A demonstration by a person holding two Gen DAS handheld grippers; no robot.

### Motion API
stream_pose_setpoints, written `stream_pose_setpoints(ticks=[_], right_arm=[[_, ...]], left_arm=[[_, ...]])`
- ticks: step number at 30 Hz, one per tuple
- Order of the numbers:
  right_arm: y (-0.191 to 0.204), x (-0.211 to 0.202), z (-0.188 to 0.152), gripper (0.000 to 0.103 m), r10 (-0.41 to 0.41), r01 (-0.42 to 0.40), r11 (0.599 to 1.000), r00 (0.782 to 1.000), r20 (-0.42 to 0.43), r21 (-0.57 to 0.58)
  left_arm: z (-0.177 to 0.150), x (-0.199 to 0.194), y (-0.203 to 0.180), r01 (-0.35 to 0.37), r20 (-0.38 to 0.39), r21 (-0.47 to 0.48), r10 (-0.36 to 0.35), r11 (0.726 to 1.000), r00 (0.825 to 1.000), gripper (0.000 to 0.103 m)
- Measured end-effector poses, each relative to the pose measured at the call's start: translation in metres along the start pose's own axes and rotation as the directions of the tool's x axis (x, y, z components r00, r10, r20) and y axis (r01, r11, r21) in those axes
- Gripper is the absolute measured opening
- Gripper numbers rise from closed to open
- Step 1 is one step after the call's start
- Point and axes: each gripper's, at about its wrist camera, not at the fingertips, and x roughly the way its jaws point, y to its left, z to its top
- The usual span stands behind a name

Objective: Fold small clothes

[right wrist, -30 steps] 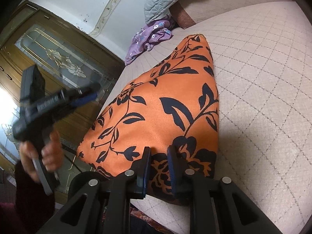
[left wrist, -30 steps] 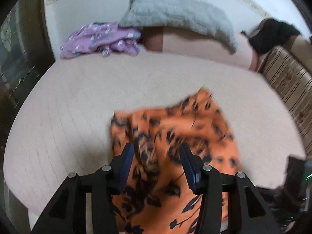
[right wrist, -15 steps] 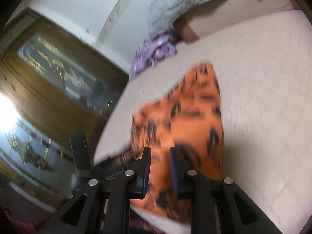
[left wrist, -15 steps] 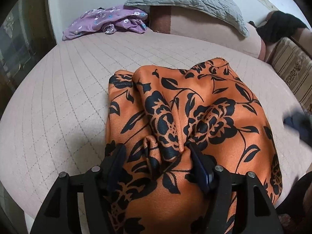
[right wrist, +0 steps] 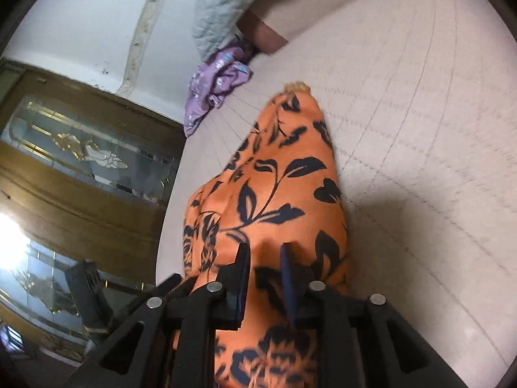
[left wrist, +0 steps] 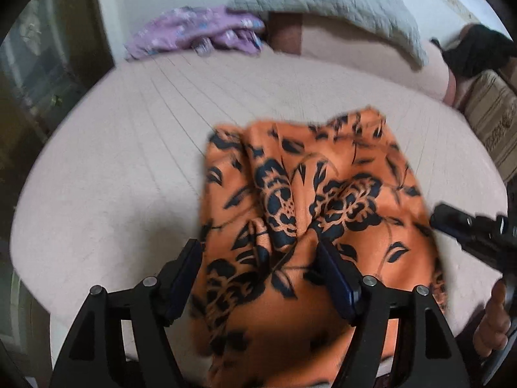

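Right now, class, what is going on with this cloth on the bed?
A person is working an orange flowered cloth on a bed with two hand-held grippers. The right gripper pinches a fold of it. The left gripper has just been opening; cloth lies between its spread jaws, not clamped. A purple garment waits beside the pillow.

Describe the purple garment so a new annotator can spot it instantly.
Start at the pink quilted bed and go to its far edge by the white wall. There the purple garment lies crumpled, just left of the grey quilted pillow. It is the only lilac piece with small pale flowers; the orange garment nearer the camera has bold black leaves.
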Motion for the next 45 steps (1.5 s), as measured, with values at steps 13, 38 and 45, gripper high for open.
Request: stream_pose_setpoints(ticks=[13,38,45], right_arm=[[-0.004,-0.024,-0.06,0.022,-0.093,0.091,0.996,0.987,-0.132,-0.02],[0.009,-0.124,-0.041,0.078,0.016,0.024,0.992,0.95,0.311,-0.124],[0.014,-0.105,-0.045,0.075,-0.024,0.07,0.984,0.962,0.272,-0.161]], left_arm=[[-0.033,0.02,0.001,-0.073,-0.081,-0.019,0.071,0.997,0.994,0.083],[0.016,-0.083,-0.007,-0.236,0.211,-0.051,0.241,0.971,0.947,0.093],[0.012,-0.085,0.007,-0.237,0.214,-0.089,0.251,0.967,0.944,0.093]])
